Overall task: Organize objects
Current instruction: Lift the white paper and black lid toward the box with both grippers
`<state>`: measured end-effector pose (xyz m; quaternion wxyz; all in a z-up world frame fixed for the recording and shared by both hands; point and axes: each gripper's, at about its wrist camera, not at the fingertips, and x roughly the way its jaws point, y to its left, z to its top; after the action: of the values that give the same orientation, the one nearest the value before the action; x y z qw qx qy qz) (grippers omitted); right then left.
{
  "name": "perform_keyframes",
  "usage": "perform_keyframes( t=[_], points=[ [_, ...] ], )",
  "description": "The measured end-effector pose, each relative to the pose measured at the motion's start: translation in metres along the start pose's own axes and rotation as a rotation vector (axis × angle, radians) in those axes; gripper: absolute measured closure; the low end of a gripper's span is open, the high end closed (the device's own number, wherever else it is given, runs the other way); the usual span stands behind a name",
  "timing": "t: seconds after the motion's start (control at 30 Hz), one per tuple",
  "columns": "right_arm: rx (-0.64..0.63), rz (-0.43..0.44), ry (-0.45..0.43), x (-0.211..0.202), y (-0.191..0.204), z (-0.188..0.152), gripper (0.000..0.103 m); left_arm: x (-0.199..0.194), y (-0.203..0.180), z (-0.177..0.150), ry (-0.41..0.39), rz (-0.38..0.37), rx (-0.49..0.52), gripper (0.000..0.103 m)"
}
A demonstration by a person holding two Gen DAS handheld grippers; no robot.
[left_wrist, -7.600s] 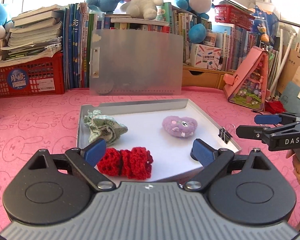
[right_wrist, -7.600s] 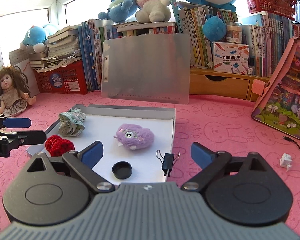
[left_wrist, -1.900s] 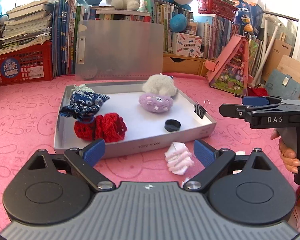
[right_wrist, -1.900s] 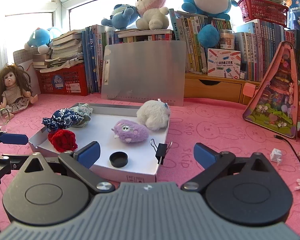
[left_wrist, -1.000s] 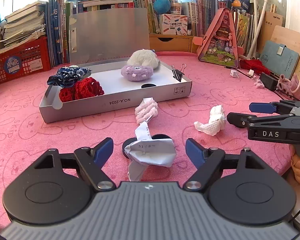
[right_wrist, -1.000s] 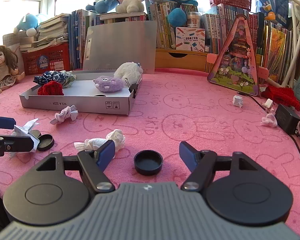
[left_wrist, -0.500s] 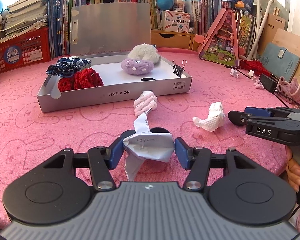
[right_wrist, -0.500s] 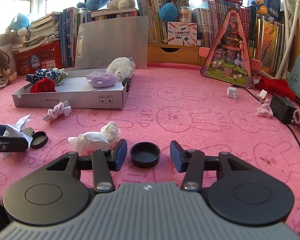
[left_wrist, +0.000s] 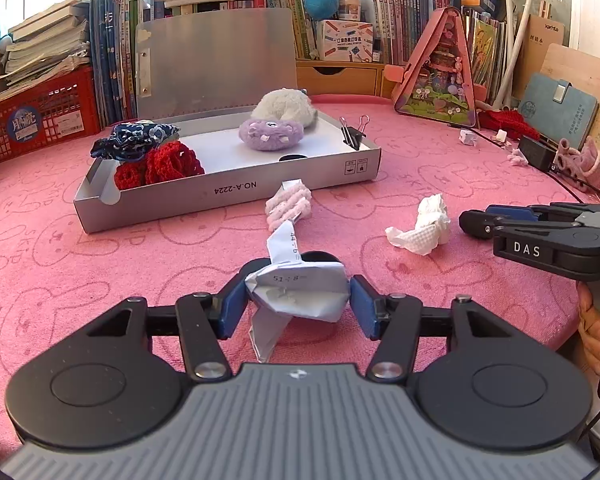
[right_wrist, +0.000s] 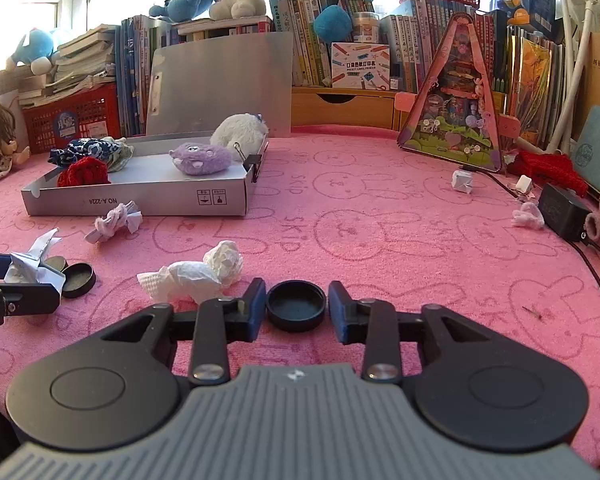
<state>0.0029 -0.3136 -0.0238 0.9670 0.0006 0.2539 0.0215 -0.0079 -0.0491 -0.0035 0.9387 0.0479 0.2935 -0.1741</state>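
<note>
Cataloguing: my items, largest first.
Surface: pink, carries everything.
Box: grey, beyond both pieces.
Crumpled paper: clamped in my left hand-held gripper.
Black cap: clamped in my right hand-held gripper, jaws just closed.
Risk: smooth cap rim may slip out; soft paper may pull free.

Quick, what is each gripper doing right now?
Left gripper: just closed on the folded paper.
Right gripper: just closed on the black cap.
</note>
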Motion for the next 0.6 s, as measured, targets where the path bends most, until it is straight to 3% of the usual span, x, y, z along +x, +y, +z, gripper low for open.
perform_keyframes(
  t=[0.1, 0.37, 0.6],
  points=[
    [0.007, -0.025, -0.030, -0.003, 0.000, 0.003, 0.066, -0.002, 0.003, 0.003, -0.008, -0.001, -0.016, 0.046],
    [0.012, -0.021, -0.059, -0.006, -0.003, 0.017, 0.066, -0.010, 0.016, 0.022, -0.071, 0.028, -0.015, 0.047],
    [0.006, -0.001, -0.080, -0.004, 0.002, 0.028, 0.066, -0.005, 0.034, 0.036, -0.075, 0.060, -0.062, 0.047]
  ],
)
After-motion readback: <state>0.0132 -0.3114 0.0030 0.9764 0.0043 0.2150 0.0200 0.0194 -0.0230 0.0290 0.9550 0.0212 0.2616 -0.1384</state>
